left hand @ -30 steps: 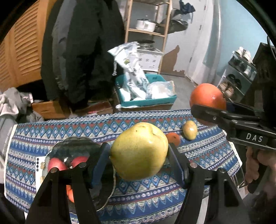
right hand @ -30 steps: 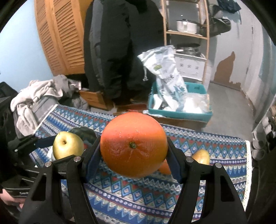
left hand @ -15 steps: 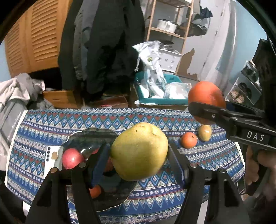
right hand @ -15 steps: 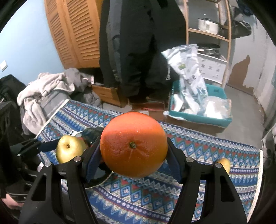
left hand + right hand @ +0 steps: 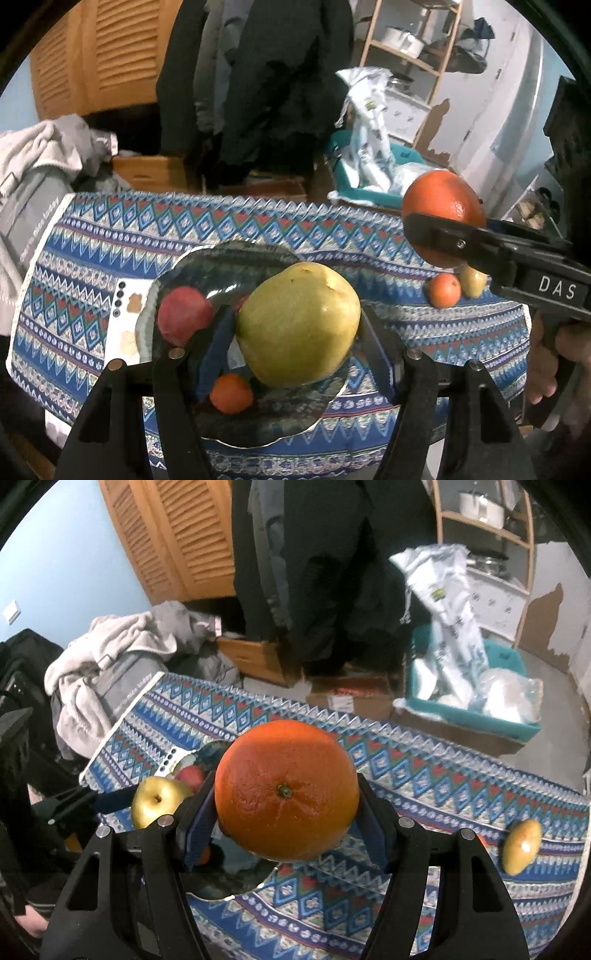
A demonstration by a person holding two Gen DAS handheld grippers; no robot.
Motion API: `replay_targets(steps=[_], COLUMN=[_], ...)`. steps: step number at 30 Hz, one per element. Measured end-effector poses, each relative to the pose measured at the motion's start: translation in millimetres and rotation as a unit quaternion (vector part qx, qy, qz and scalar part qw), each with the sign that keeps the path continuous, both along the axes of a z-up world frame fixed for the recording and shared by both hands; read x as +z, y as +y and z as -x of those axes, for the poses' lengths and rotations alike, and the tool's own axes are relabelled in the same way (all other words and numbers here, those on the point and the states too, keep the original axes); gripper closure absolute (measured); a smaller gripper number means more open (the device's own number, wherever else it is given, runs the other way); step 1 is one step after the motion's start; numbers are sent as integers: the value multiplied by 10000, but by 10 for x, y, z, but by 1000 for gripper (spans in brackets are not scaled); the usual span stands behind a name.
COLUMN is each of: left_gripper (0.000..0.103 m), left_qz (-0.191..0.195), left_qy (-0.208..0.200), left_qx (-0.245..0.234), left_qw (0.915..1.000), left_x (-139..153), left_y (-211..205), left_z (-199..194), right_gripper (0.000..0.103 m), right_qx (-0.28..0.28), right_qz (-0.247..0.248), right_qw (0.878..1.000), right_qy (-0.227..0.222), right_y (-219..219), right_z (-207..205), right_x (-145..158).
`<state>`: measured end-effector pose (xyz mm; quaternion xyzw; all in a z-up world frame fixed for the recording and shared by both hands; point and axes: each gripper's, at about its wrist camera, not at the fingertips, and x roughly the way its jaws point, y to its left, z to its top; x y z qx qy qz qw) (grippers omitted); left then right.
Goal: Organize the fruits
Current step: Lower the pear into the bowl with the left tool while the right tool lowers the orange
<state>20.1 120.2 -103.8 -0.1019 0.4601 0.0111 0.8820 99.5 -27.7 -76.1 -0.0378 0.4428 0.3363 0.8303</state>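
Patterned blue cloth (image 5: 258, 236) covers the surface, with a dark glass dish (image 5: 192, 273) as its landmark. Above the dish, the left tongs (image 5: 295, 343) pinch a yellow-green pear (image 5: 299, 325). Inside the dish lie a red apple (image 5: 183, 319) and a small tangerine (image 5: 231, 393). Right of the dish and higher, the right tongs (image 5: 286, 812) pinch a big orange (image 5: 286, 790). Well apart to the dish's right, another tangerine (image 5: 443, 290) touches a small yellow fruit (image 5: 474, 282) on the cloth.
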Motion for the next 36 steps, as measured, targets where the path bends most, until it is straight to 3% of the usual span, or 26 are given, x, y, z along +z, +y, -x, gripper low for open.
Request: replay_targets(steps=[17, 26, 36], left_gripper=[34, 33, 34], left_qz=[35, 121, 19], left_qy=[945, 970, 1222], left_qx=[346, 364, 313], left_qw=[9949, 9946, 9920], left_x=[-736, -769, -805], left_y=[353, 412, 399], left_z=[-88, -109, -94], right_gripper=[34, 34, 33], right_qx=[455, 512, 511], right_qz=[350, 506, 493], right_qw=[9957, 9904, 9855], right_qy=[732, 1177, 1541], right_y=[516, 535, 550], right_z=[-47, -14, -7], right_x=[-633, -968, -1115])
